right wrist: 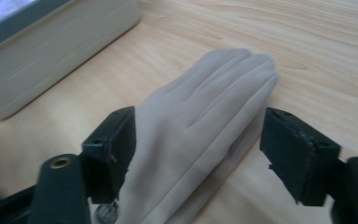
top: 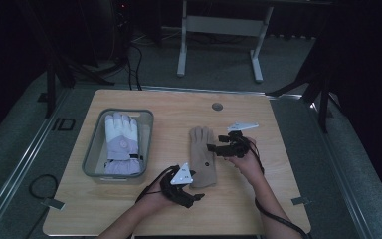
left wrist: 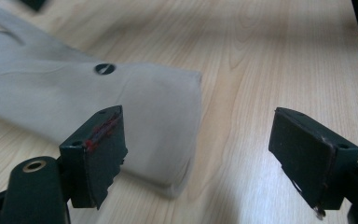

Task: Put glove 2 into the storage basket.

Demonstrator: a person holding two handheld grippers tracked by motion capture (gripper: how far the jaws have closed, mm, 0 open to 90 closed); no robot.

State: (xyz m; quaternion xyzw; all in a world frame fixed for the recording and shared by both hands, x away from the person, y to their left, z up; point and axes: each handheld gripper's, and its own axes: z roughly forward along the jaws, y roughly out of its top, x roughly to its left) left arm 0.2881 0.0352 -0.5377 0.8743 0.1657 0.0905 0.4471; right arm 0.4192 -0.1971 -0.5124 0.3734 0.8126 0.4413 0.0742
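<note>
The tan glove lies flat on the table, fingers pointing away from you, just right of the grey bin. Your left tongs stand released over the cuff end, pads clear of the fabric. Your right tongs straddle the finger end, also released. A white-and-lilac glove lies inside the bin. Nothing blocks the path between the tan glove and the bin.

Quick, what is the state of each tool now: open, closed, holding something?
Left tool: open, holding nothing; the cuff of the tan glove lies by one jaw.
Right tool: open, jaws on either side of the tan glove, not pressing it.
</note>
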